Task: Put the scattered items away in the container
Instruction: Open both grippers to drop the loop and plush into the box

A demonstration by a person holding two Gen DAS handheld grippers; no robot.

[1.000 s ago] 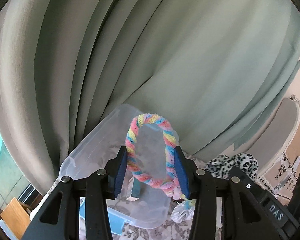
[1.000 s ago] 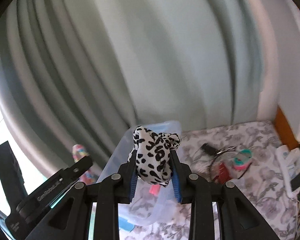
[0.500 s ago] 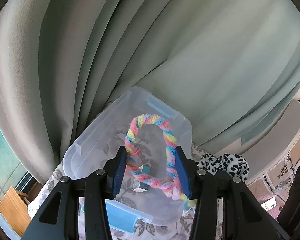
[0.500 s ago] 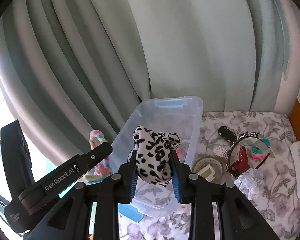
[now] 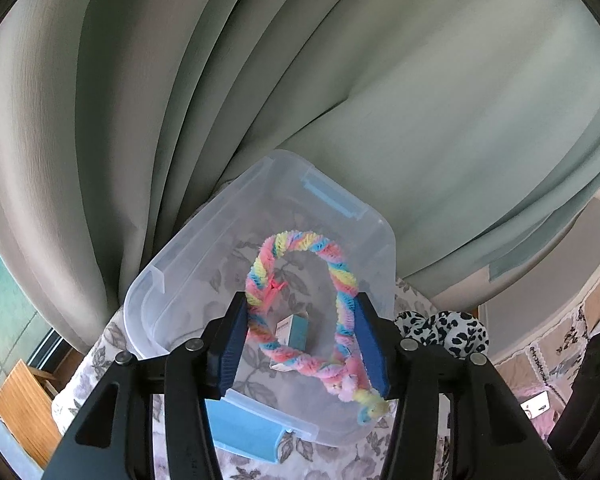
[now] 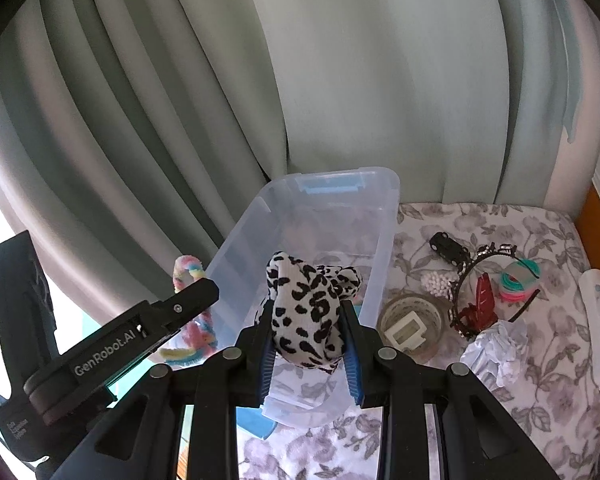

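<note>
We hold both grippers over the clear plastic container [image 5: 204, 240], which sits on a floral cloth [image 6: 480, 224] covering the counter, hard against the grey-green curtain [image 5: 340, 80]. In our left gripper [image 5: 304, 344] the pastel twisted loop [image 5: 332, 272] hangs between the blue pads; the jaws have just been opening, yet both sides of the loop lie against the pads, so we still count it as gripped. Beneath it, on the container floor, lies a small teal-and-white box [image 5: 292, 326]. Our right gripper [image 6: 308, 344] has its jaws pinched tight on the leopard-print scrunchie [image 6: 308, 304], held above the container's near end. To the right of the container, scattered on the cloth, we see a roll of clear tape [image 6: 412, 320], a crumpled paper [image 6: 496, 348], a red claw clip [image 6: 480, 300], a black headband [image 6: 472, 280], a small black toy car [image 6: 448, 246] and coloured hair ties [image 6: 518, 276].
</note>
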